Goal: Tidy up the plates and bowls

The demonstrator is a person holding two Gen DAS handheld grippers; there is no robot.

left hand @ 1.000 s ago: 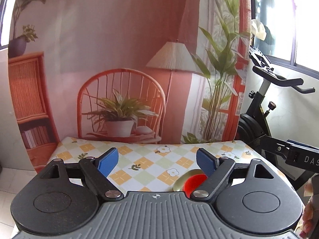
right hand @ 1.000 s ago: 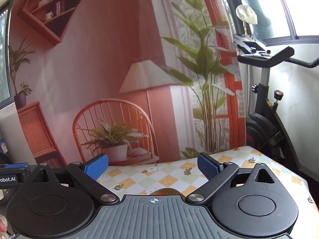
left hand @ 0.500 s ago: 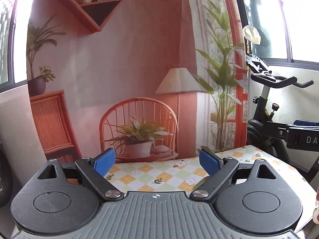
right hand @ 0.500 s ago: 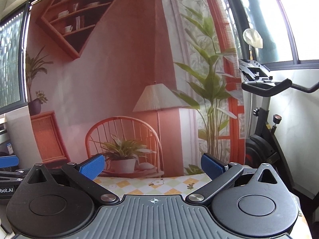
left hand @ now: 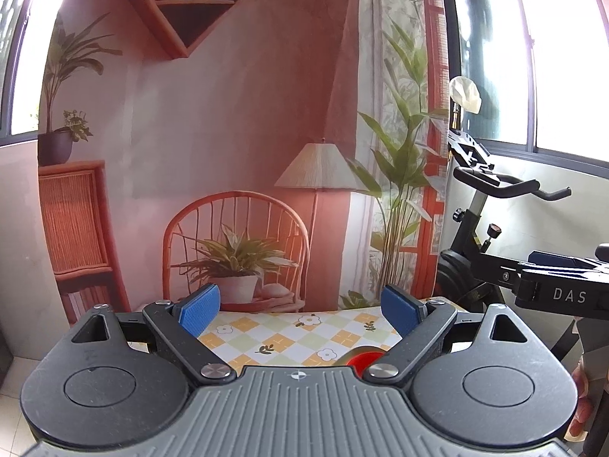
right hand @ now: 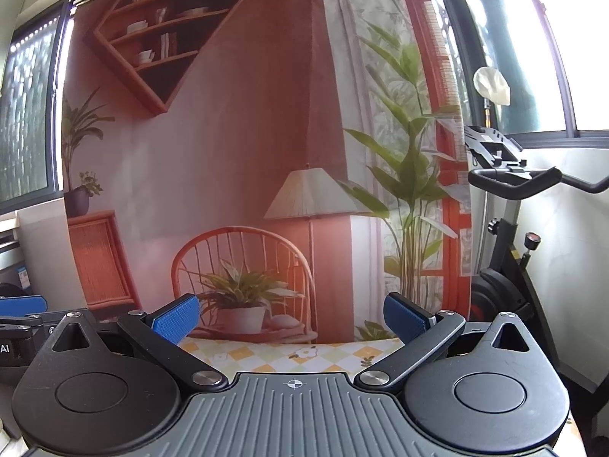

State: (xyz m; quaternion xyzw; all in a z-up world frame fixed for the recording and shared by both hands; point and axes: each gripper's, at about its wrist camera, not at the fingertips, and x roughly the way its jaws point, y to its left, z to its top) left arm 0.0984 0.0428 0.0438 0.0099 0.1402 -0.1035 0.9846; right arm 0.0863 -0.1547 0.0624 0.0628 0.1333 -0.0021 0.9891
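In the left wrist view a red dish (left hand: 366,361) lies inside a pale green rim, only a sliver showing beside the right finger's arm. It rests on the checked flowered tablecloth (left hand: 304,337). My left gripper (left hand: 302,308) hangs open above the cloth, nothing between its blue pads (left hand: 200,308). My right gripper (right hand: 291,318) is open too, raised and looking at the backdrop, with only the far strip of the tablecloth (right hand: 304,354) under it. No plate or bowl shows in the right wrist view.
A printed backdrop (left hand: 236,144) with chair, lamp and plants hangs behind the table. An exercise bike (left hand: 491,221) stands to the right, also seen as the bike (right hand: 514,228). The other gripper's arm (left hand: 552,289) crosses at right. A hand (left hand: 580,403) shows at the right edge.
Both cameras tilted upward over the second, so less table shows. The left view dipped back slightly and the red dish reappeared at its lower edge. Both grippers stayed open.
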